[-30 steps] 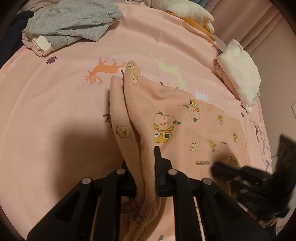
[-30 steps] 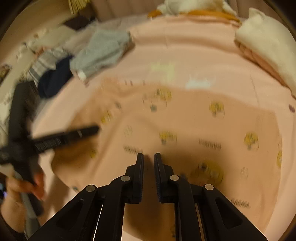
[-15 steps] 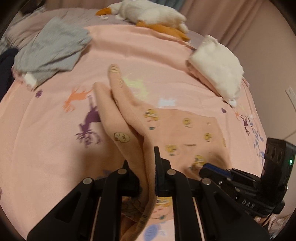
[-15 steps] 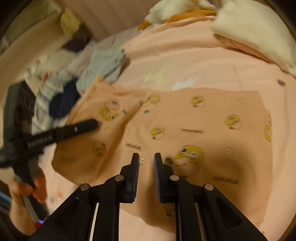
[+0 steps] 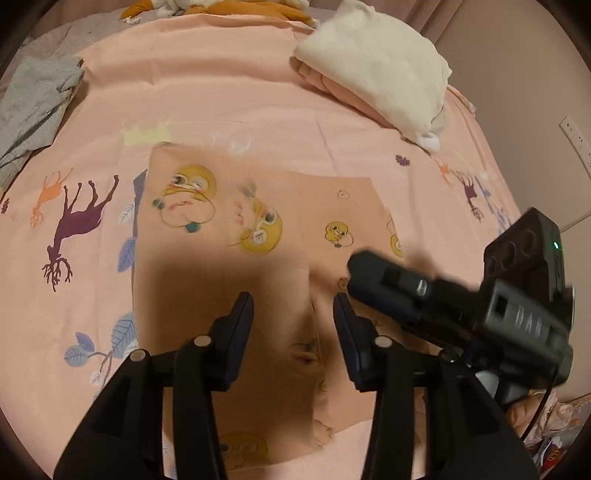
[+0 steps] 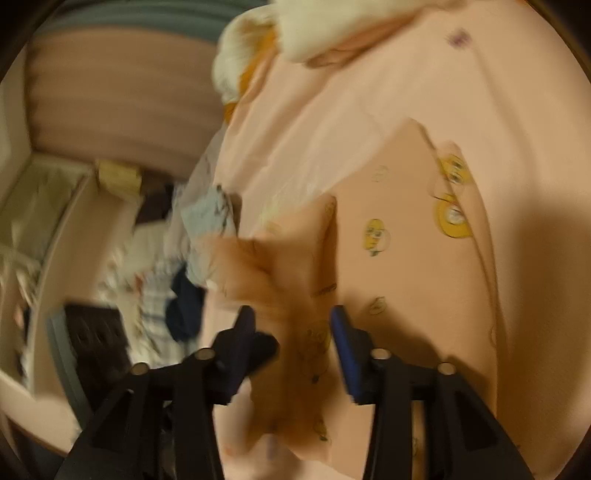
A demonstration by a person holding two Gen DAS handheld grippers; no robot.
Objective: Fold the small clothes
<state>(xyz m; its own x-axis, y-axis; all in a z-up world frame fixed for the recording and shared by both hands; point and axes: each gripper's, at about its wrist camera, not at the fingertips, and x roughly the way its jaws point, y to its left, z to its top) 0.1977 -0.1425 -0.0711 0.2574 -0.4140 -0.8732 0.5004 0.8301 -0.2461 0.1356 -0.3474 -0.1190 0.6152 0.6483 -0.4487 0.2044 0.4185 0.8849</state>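
Observation:
A small peach garment with yellow cartoon prints (image 5: 258, 229) lies folded flat on the pink bedsheet (image 5: 221, 92). My left gripper (image 5: 293, 314) is open and empty just above the garment's near part, over a fold line. My right gripper shows in the left wrist view (image 5: 399, 284) at the right, over the garment's right side. In the blurred right wrist view the right gripper (image 6: 291, 325) is open, with a raised flap of the peach garment (image 6: 406, 258) between and beyond its fingers.
A folded white and pink pile (image 5: 380, 70) lies at the back right. A grey garment (image 5: 33, 107) lies at the back left. A white and orange plush toy (image 5: 221, 7) is at the far edge. A heap of mixed clothes (image 6: 166, 280) sits off the bed's left side.
My left gripper has opened and let go of the garment's edge, which now lies flat, folded over. My right gripper has opened and swung in over the garment.

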